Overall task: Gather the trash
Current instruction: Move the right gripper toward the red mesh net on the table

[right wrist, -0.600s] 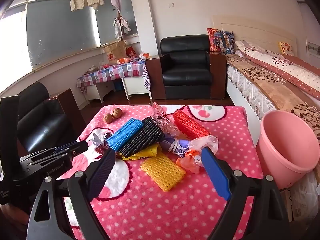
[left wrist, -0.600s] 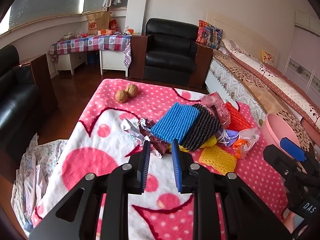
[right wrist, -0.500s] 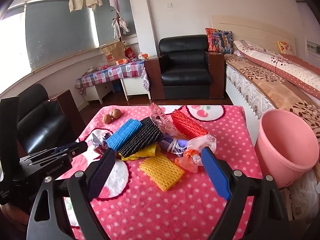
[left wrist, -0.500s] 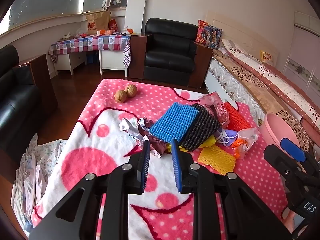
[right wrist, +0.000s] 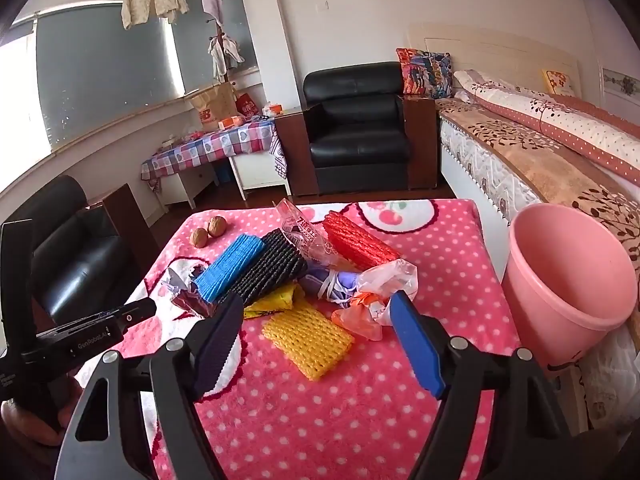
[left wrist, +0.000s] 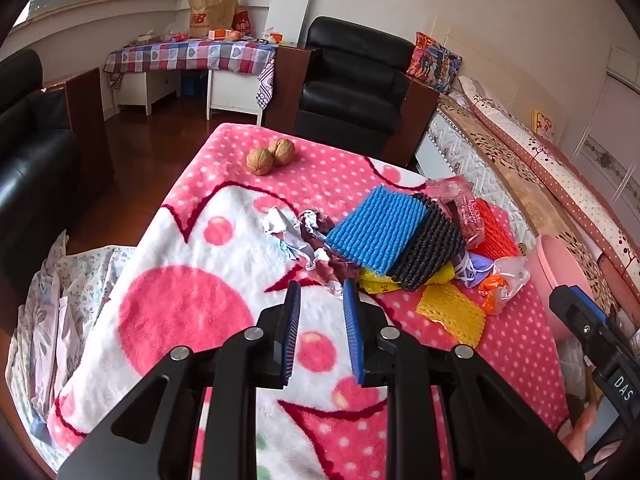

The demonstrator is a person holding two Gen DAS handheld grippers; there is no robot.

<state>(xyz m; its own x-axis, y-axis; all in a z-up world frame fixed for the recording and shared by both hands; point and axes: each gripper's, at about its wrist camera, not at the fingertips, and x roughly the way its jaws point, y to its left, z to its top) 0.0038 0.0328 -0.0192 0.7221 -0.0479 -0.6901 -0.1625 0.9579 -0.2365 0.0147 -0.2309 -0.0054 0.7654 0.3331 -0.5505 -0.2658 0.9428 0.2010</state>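
A pile of trash lies on the pink blanket [right wrist: 320, 420]: blue foam net [left wrist: 376, 234], black foam net [left wrist: 430, 250], red foam net [right wrist: 356, 242], yellow foam net [right wrist: 308, 338], crumpled foil wrappers [left wrist: 298, 236] and a clear orange bag [right wrist: 376, 304]. A pink bucket [right wrist: 568, 284] stands at the table's right edge. My left gripper [left wrist: 322, 300] hovers just short of the foil wrappers, jaws narrowly apart and empty. My right gripper [right wrist: 316, 316] is wide open and empty, above the yellow net.
Two walnuts [left wrist: 270, 156] lie at the blanket's far end. A black armchair [right wrist: 358, 132] stands beyond the table, a bed [right wrist: 540, 148] on the right, a black sofa [left wrist: 28, 152] on the left. Cloths [left wrist: 52, 312] lie on the floor at the left.
Both grippers have moved slightly closer to the trash pile. Their jaw openings are unchanged.
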